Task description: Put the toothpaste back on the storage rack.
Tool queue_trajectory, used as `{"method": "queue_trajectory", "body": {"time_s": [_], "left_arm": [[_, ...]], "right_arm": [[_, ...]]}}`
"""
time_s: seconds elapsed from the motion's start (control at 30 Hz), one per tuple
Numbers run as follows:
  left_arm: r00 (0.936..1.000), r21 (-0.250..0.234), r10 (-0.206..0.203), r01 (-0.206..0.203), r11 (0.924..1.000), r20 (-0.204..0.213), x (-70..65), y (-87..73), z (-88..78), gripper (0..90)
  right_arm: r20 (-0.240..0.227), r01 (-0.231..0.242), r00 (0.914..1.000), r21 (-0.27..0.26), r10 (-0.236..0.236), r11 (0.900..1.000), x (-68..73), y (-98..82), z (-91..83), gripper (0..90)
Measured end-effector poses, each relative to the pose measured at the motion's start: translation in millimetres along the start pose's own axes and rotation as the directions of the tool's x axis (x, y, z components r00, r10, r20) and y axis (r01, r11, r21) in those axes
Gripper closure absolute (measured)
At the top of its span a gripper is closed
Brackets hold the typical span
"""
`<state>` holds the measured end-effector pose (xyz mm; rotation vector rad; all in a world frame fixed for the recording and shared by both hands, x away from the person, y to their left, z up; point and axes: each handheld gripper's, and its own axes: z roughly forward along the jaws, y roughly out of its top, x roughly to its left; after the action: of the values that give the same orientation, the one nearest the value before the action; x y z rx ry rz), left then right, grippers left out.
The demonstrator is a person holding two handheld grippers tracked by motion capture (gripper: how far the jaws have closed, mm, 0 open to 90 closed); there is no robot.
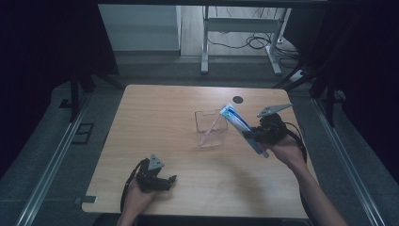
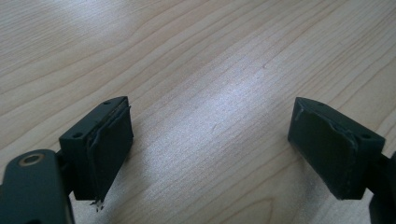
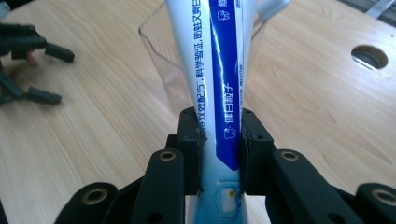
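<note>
While its two jaws pinch a blue-and-white toothpaste tube [image 3: 223,93] near the tube's lower part, the right gripper [image 1: 263,133] hangs over the far right part of the wooden table [image 1: 155,117], raised off the surface. The tube's long axis runs out ahead of those jaws and slants upward, its flat crimped end [image 1: 229,110] reaching the rim of a clear plastic cup [image 1: 210,128] that stands just beyond and to the inner side of the tool. A pale pink toothbrush [image 1: 210,129] already leans inside that cup. In the right gripper view the cup's mouth sits directly behind the tube, so the move ahead seems to turn on tipping the tube over that rim. Across the table and well apart from the cup, the left gripper [image 1: 162,181] rests low near the person's edge, its jaws spread wide with nothing but bare wood between them. Of the two hands, the right is plainly the nearer to the cup.
</note>
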<state>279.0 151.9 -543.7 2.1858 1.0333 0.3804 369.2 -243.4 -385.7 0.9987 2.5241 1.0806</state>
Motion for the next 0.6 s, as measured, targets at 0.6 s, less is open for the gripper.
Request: {"method": "queue_trajectory", "body": {"time_s": [0.6], "left_arm": [[1.0000, -0.003, -0.003, 0.003, 1.0000, -0.001, -0.2, 0.0, 0.2, 14.1]], "right_arm": [[-0.010, -0.013, 0.9999, -0.083, 0.012, 0.996, 1.4, 38.4, 22.9, 73.7]]}}
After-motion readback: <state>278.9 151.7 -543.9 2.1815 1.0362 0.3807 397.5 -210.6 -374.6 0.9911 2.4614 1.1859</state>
